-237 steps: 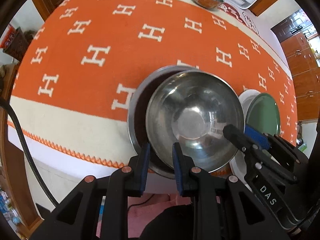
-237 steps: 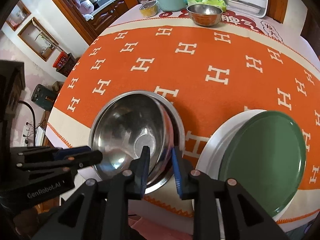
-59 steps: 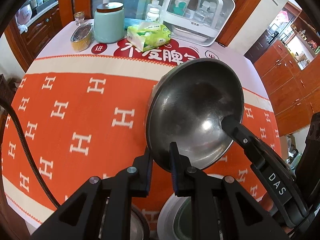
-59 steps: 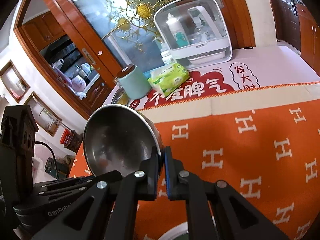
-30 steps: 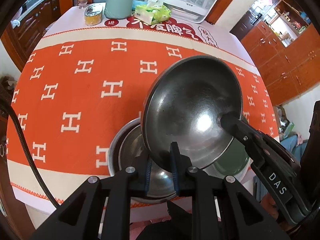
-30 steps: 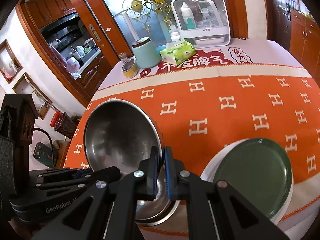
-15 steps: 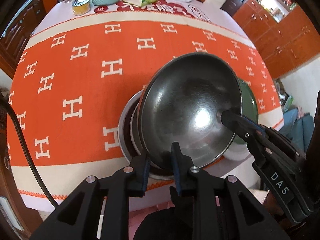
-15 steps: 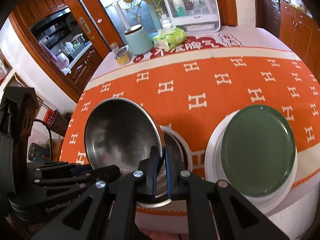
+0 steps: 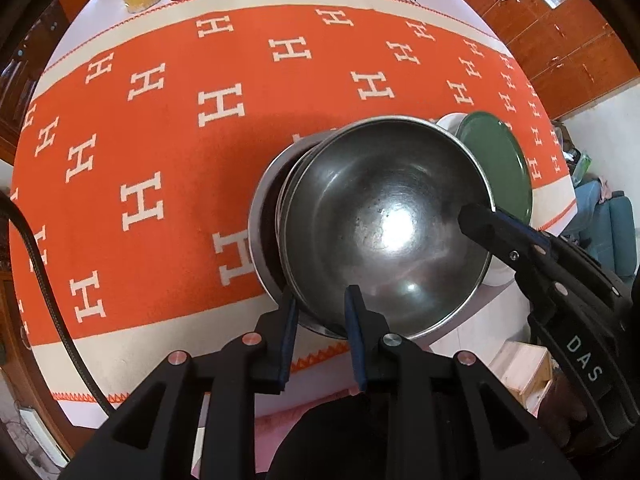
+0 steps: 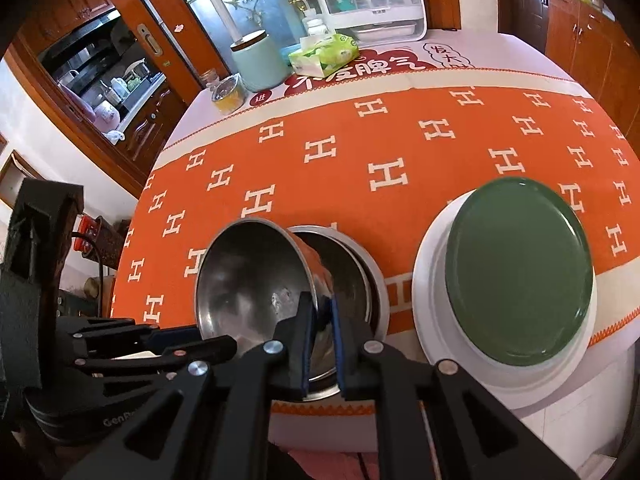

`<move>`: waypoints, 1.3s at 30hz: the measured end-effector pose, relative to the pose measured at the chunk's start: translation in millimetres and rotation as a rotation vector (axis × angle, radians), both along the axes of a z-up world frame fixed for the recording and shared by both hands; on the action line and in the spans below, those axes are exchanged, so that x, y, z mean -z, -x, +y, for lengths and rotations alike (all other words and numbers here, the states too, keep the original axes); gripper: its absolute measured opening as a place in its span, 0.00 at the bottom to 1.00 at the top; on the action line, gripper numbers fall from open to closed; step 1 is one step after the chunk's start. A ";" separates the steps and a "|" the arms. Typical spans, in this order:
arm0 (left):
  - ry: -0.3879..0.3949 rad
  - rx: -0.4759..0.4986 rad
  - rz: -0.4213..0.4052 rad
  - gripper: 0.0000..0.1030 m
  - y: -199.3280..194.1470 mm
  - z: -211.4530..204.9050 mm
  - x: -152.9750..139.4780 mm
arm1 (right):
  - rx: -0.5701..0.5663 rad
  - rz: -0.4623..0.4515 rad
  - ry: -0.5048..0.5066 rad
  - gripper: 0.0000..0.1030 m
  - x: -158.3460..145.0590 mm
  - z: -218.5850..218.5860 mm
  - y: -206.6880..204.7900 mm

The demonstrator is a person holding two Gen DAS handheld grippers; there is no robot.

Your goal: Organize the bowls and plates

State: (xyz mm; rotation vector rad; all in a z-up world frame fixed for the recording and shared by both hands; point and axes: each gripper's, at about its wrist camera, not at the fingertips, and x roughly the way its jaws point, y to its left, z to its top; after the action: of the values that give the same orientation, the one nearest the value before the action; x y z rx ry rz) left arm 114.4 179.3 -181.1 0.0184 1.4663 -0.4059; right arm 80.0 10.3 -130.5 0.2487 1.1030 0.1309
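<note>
A: Since a second ago the shiny round steel bowl [image 9: 386, 228] has come down from above the table into the stack of steel bowls [image 9: 266, 216] near the front edge, still tipped.

B: Who has it?

A: Both. The left gripper [image 9: 320, 322] straddles the near rim, its jaws opening with the rim still between them. The right gripper [image 10: 320, 334] sits on the rim at the bowl's right side, jaws also parting, barely apart.

B: Which way does it lie?

A: Straight ahead of the left gripper, mouth tilted toward it; the lower bowls show past its left edge, so it isn't seated squarely.

B: Around it?

A: A round dark green plate [image 10: 520, 272] on a white plate [image 10: 430, 300] just to the right, all on an orange tablecloth with white H marks [image 9: 160, 120]. Wooden cabinets [image 9: 560, 28] behind.
</note>
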 end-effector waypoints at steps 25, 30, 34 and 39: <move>0.109 -0.086 -0.065 0.28 -6.3 38.9 -3.9 | 0.083 0.013 -0.048 0.18 8.8 -9.8 9.6; 0.123 -0.116 -0.054 0.31 -8.0 45.9 1.9 | 0.110 0.043 -0.059 0.22 15.1 -17.5 8.7; 0.133 -0.135 -0.048 0.40 -10.2 51.0 6.7 | 0.130 0.082 -0.082 0.26 24.8 -24.1 6.6; 0.141 -0.143 -0.031 0.44 -14.3 53.0 13.1 | 0.152 0.117 -0.118 0.33 35.4 -30.1 3.6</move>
State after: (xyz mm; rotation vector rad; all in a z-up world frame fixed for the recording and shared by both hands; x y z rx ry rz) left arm 128.6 232.3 -194.2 -0.1912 1.3959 -0.3897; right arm 76.4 -19.8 -165.8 0.4495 1.1894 0.0461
